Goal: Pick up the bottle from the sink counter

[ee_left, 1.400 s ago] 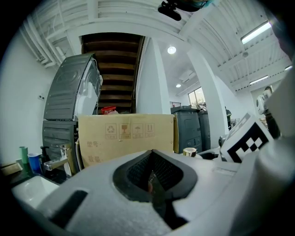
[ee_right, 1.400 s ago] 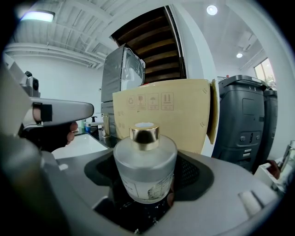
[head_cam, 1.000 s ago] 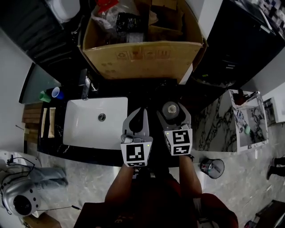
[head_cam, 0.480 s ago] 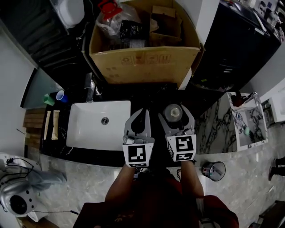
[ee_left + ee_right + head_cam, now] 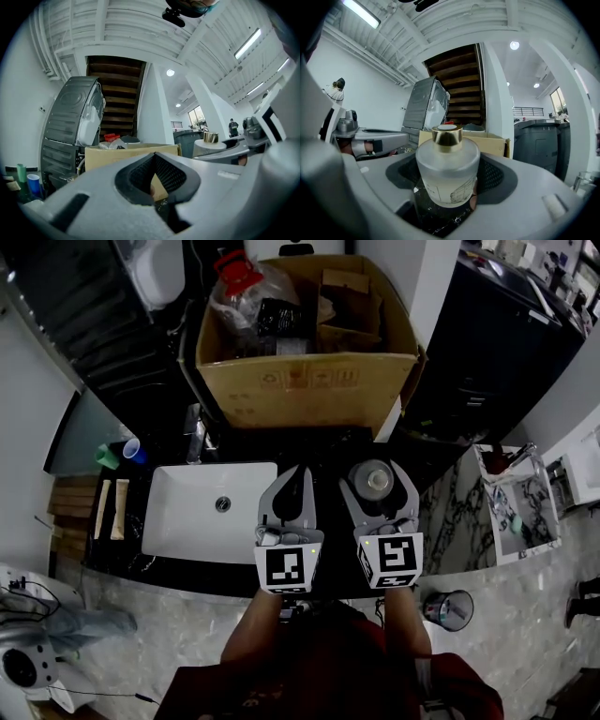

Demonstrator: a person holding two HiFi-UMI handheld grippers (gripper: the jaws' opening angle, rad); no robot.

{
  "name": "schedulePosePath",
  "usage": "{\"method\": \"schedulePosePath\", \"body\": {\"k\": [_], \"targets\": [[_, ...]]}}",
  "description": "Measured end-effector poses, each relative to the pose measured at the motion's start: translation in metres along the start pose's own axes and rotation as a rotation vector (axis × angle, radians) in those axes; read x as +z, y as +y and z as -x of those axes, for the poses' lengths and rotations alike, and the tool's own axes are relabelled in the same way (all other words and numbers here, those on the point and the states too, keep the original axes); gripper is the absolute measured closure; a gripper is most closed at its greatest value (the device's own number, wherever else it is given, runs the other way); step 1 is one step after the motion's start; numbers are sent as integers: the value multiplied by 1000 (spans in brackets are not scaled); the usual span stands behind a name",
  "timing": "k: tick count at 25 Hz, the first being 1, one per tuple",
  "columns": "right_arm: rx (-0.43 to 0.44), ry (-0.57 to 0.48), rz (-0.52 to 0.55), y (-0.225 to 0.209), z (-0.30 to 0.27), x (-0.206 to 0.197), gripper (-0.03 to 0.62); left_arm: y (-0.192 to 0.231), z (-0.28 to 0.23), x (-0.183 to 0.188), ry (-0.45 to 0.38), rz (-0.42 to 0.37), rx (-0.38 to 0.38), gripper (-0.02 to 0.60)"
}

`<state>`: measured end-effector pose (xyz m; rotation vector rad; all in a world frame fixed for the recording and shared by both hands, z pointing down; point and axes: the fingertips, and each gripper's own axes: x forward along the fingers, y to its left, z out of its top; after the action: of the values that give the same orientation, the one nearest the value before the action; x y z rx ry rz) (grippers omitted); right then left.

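2 cups [image 5: 134, 452] stand well left of the left gripper [image 5: 298, 479], beside the white sink [image 5: 187, 521], which lies just left of that gripper in the dark counter [image 5: 330, 448]. The left gripper's jaws are pressed together with nothing between them. Just to its right, the right gripper [image 5: 378, 486] is clamped on the bottle [image 5: 447, 171], frosted glass with a gold cap, upright between its pads. Beyond both grippers sits an open cardboard box [image 5: 305, 382]
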<state>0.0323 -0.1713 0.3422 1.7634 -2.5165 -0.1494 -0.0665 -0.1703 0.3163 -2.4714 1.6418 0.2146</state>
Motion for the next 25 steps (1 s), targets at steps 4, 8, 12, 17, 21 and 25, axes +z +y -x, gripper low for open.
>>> {"method": "schedulePosePath", "body": {"k": [4,8,12,17,21,25], "targets": [[-23,-80,15,1,5,20,258,5,1,16,-46,7,13,578],[-49,-182,34,2,13,32,258,8,5,19,-66,17,28,578],[-70,-238,35,3,14,35,258,5,9,19,-87,1,30,578],[-65,-196,49,5,9,24,258,6,9,14,-87,-9,44,578],[-57,-202,43,8,10,26,258,7,11,15,-93,-10,54,578],[-63,-226,32,6,11,34,258,4,11,17,-103,-16,49,578]]}}
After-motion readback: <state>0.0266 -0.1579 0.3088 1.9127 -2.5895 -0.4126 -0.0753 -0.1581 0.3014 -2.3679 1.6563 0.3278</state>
